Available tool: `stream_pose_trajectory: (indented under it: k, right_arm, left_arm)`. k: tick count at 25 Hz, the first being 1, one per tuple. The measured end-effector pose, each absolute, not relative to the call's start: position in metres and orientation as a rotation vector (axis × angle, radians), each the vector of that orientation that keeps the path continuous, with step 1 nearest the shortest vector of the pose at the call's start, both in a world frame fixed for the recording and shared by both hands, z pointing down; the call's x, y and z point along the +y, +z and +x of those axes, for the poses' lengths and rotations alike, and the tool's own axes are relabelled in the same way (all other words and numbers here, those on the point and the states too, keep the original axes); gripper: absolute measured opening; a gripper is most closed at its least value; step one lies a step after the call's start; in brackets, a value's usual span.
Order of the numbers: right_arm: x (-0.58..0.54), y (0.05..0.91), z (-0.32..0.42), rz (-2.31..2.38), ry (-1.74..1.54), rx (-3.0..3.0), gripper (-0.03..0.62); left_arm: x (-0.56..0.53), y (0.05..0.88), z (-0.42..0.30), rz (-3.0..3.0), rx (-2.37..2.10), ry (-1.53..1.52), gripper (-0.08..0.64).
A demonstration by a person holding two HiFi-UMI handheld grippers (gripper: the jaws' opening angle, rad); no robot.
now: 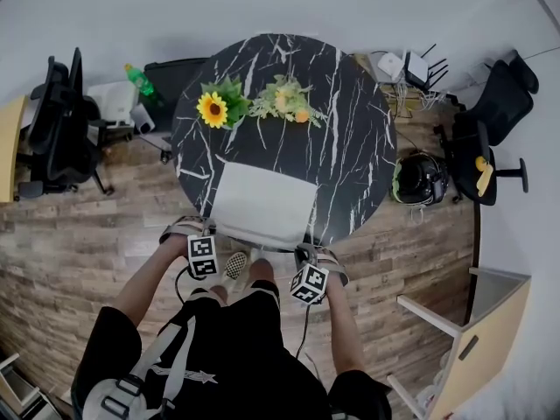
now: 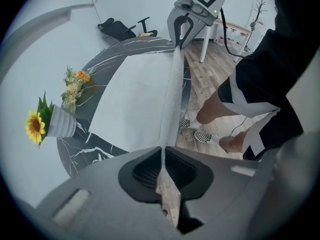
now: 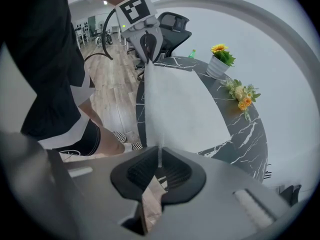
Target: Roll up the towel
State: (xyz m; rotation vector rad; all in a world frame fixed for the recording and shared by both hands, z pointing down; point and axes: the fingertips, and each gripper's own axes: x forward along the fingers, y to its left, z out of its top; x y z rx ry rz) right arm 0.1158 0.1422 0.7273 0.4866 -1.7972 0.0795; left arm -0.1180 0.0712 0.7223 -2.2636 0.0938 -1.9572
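1. I've got L gripper (image 2: pixel 162 158) pinched shut on towel's (image 1: pixel 262 201) near-left corner.
2. R gripper (image 3: pixel 159 156) pinches near-right corner.
3. Towel lies spread on marble tbl (image 1: pixel 350 138), near edge stretched btwn both grippers.

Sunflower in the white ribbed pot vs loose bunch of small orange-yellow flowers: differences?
The sunflower in the white ribbed pot has one big yellow bloom; the loose flower bunch has several small pale and orange ones. The sunflower stands potted; the bunch shows no pot and seems to lie flat. Both sit on the black marble table past the white towel.
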Motion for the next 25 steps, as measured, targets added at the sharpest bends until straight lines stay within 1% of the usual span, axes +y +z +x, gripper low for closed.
stream_pose_trajectory:
  k: [14,25]
  right_arm:
    - [0.116,0.736,0.123,0.494,0.097,-1.808,0.029]
    - [0.101,0.723,0.127,0.481,0.059,-1.775,0.029]
  left_arm:
    - [0.044,0.732,-0.108,-2.258,0.076,-1.994,0.038]
    - [0.025,0.717,-0.106,-2.230,0.077,-1.977,0.038]
